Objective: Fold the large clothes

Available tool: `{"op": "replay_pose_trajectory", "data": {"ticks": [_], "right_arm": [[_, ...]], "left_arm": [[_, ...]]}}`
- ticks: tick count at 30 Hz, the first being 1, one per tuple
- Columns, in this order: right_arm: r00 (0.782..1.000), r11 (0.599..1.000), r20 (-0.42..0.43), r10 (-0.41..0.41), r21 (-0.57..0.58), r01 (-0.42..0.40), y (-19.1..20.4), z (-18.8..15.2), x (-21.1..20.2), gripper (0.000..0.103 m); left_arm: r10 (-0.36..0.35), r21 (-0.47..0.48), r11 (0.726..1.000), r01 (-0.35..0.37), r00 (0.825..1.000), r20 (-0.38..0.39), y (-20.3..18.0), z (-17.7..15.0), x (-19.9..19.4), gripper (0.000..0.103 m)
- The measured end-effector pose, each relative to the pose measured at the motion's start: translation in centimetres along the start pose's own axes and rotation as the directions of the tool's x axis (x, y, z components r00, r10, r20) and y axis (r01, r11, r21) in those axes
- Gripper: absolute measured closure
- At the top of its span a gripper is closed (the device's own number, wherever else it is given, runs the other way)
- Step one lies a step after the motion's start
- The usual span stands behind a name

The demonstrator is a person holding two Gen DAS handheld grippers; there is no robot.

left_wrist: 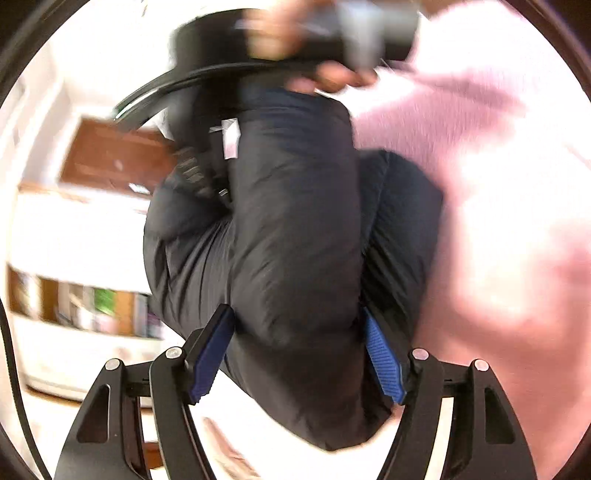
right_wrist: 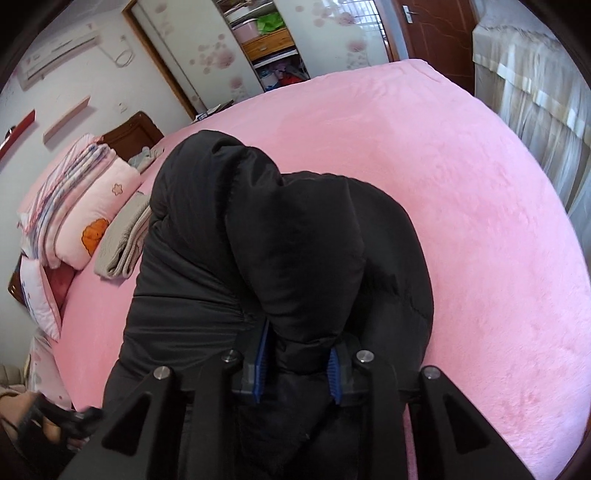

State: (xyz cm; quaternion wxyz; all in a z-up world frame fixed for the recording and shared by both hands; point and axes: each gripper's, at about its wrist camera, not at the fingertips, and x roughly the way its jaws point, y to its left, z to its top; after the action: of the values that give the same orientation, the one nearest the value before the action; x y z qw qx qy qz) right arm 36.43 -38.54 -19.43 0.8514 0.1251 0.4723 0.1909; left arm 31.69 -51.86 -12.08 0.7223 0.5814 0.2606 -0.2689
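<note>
Left gripper: its blue-padded fingers are pressing in on a thick padded roll of the black puffer jacket; the jaws are standing fairly wide because the roll is bulky, yet both pads are touching the fabric, so they are clamping it.

Right gripper: its blue pads are sitting close together and pinching a narrower gathered fold of the same jacket; the jaws are nearly together, with fabric bunching above and below them.

Jacket, left wrist view: the roll is filling the gap between the fingers and running away from the camera, with a small white tag showing near its far end; the picture is blurring heavily.

Jacket, right wrist view: the dark bulk is rising straight out of the jaws in a folded hump, and its lower part is lying on the pink bed cover, towards the left of the bed.

Bedding: folded pink quilts and a folded grey cloth are lying just left of the jacket, the grey cloth nearly touching it.

Background: a wardrobe shelf and a brown door are standing beyond the bed.
</note>
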Motion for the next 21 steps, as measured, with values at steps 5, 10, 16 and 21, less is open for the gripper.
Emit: {"op": "replay_pose_trajectory", "data": {"ticks": [5,10,16,21], "right_arm": [[0.999,0.999,0.044,0.018,0.031,-0.019,-0.5,-1.2,0.4,0.074],[0.993,0.997,0.113,0.022,0.073,-0.031,-1.2,-2.2,0.2,0.074],[0.989,0.995,0.144,0.042,0.081,-0.054,-2.2,-3.1,0.0,0.073],[0.988,0.997,0.15,0.046,0.048,-0.054,-1.3,-3.1,-0.9,0.066]], "left_arm": [[-0.158,-0.258,0.952,0.168,0.986,0.06,9.2,-1.4,-0.9,0.031],[-0.285,-0.332,0.896,0.294,0.955,0.076,13.1,0.4,3.8,0.027],[-0.459,-0.193,0.854,0.482,0.875,0.152,13.6,0.3,3.0,0.027],[-0.508,-0.11,0.834,0.541,0.83,0.229,14.7,-0.8,0.7,0.027]]}}
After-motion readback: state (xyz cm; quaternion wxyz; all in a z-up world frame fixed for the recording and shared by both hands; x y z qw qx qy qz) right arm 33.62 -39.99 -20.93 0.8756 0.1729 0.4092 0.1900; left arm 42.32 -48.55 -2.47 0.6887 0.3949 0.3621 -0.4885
